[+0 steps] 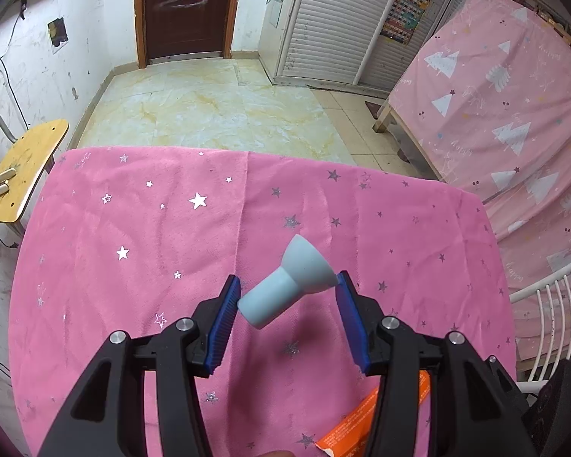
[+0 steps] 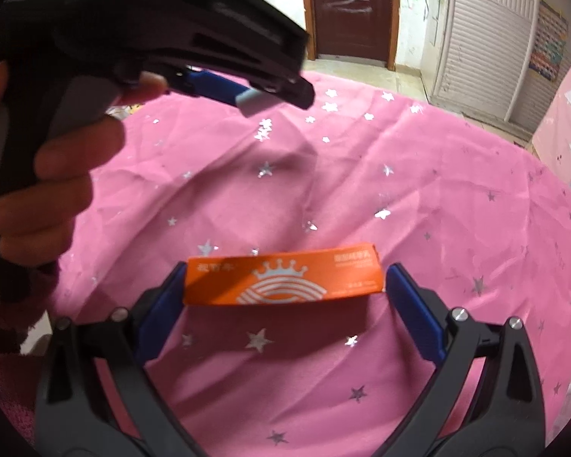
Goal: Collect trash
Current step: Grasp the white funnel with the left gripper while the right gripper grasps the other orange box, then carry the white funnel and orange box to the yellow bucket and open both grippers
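Note:
My left gripper is shut on a pale blue funnel-shaped plastic piece, held tilted above the pink star-patterned tablecloth. My right gripper is shut on a long orange carton with a white crown print, gripped end to end above the cloth. The carton's end also shows at the bottom of the left wrist view. The left gripper and the hand holding it fill the upper left of the right wrist view, with the blue piece's end showing.
A wooden chair seat stands left of the table. A bed with a pink sheet is at the right, with a white rack beside it. Tiled floor, a door and a slatted wardrobe lie beyond.

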`<state>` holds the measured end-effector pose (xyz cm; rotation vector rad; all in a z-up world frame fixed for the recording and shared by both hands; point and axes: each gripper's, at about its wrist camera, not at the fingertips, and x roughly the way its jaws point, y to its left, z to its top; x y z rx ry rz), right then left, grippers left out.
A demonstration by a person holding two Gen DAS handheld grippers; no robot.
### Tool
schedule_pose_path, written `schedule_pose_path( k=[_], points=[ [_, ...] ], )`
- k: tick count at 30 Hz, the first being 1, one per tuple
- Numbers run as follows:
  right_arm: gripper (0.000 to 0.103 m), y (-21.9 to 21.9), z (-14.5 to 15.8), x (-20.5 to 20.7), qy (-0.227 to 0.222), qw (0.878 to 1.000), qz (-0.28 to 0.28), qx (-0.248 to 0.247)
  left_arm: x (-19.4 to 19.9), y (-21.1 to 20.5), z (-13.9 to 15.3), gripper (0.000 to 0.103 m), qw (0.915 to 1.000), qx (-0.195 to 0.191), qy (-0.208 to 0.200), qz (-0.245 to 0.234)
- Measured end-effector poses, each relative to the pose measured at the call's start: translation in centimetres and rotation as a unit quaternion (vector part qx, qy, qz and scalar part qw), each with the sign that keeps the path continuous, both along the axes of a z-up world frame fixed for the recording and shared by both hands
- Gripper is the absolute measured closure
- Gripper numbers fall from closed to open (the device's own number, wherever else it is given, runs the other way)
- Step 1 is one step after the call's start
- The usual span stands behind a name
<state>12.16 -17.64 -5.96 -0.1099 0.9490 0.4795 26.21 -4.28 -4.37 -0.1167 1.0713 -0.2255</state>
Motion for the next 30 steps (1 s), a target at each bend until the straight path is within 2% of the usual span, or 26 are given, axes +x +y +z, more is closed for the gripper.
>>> schedule_pose_path(
  k=[2,3,8,18,23,30],
  points=[
    [0.008,0.0,-0.1,0.1,-0.001,1.000,-0.003,0.000,-0.1,0.0,0.0,0.059,1.0000,0.001,-0.002,-0.001],
    [0.015,-0.2,0.0,0.3,-0.007,1.000,-0.007,-0.006,-0.1,0.0,0.0,0.059,1.0000,0.003,-0.003,-0.001],
    [0.015,-1.4,0.0,0.5,-0.016,1.000,-0.023,0.001,-0.6,-0.3,0.1,0.059,0.9999,0.010,-0.010,-0.002],
    [0.015,-6.8,2.4,-0.4,-0.054,0.994,-0.088,0.046,-1.9,-2.3,1.4,0.059,0.9991,0.027,-0.032,-0.012],
    [0.015,-10.1,3.3,-0.5,-0.075,0.986,-0.129,0.068,-2.7,-4.1,2.2,0.059,0.9981,0.038,-0.043,-0.024],
    [0.015,-15.9,4.1,-1.5,-0.108,0.970,-0.194,0.097,-4.1,-7.1,3.1,0.059,0.9963,0.047,-0.052,-0.049]
  ],
)
